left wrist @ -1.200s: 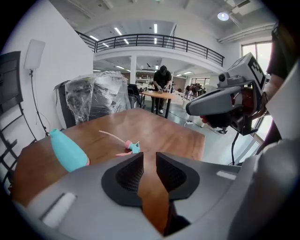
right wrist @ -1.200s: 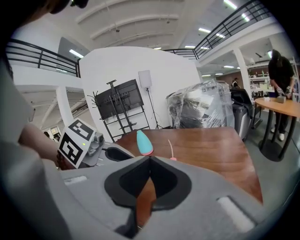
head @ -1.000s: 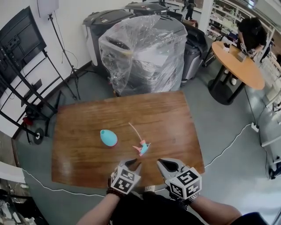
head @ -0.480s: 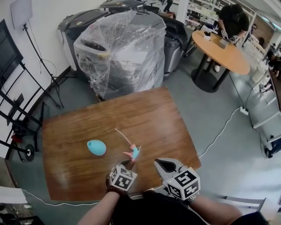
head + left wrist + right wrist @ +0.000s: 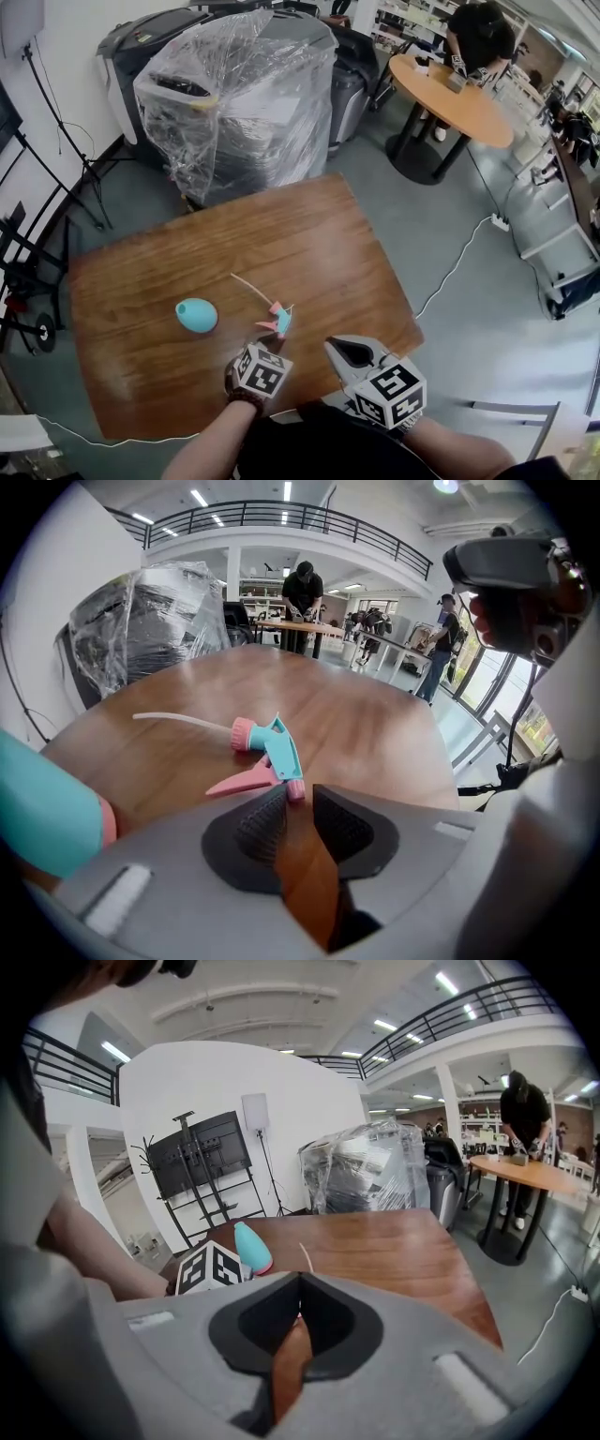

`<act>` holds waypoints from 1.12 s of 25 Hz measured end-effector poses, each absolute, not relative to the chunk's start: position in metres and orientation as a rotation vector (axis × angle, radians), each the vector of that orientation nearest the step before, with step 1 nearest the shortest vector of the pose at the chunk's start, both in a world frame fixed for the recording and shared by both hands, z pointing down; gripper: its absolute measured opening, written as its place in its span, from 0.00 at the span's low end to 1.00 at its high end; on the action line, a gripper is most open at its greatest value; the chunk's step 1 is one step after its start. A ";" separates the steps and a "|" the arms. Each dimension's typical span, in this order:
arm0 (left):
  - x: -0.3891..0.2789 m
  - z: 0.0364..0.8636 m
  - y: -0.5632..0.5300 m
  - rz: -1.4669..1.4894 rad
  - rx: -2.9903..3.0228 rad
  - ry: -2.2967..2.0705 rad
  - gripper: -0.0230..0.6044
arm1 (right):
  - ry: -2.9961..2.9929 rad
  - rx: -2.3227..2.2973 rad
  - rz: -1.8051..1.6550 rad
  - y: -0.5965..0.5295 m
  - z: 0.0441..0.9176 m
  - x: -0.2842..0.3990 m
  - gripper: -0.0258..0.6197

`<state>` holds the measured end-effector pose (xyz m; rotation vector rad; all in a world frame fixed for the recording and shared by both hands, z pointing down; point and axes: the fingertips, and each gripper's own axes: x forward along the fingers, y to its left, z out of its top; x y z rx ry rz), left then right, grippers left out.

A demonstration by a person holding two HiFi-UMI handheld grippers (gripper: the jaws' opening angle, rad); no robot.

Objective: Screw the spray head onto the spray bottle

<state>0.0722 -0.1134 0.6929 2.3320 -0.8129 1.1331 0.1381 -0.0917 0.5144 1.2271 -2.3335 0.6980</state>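
A teal and pink spray head (image 5: pixel 278 320) with a long pale dip tube (image 5: pixel 178 721) lies on the wooden table (image 5: pixel 309 234). The teal bottle (image 5: pixel 196 315) lies on its side to its left. My left gripper (image 5: pixel 271 341) hangs just behind the spray head. In the left gripper view its jaws stand a little apart (image 5: pixel 300 794), with the pink nozzle tip right at their ends and table showing through the gap. My right gripper (image 5: pixel 330 344) is shut and holds nothing, near the table's front edge. In the right gripper view the bottle (image 5: pixel 251 1246) stands out beyond the left gripper's marker cube (image 5: pixel 211 1269).
A plastic-wrapped machine (image 5: pixel 234 94) stands beyond the table's far edge. A person works at a round table (image 5: pixel 450 103) at the back right. A white cable (image 5: pixel 450 272) trails over the floor on the right. A black stand (image 5: pixel 28 244) is at the left.
My left gripper has come down and forward, close up behind the spray head. The right gripper has hardly moved. The head view has swung, so the table sits differently in the picture.
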 end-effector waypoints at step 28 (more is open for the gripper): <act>0.050 0.616 -0.112 0.887 2.353 -0.794 0.14 | -2.262 0.927 0.166 -0.096 0.527 0.111 0.24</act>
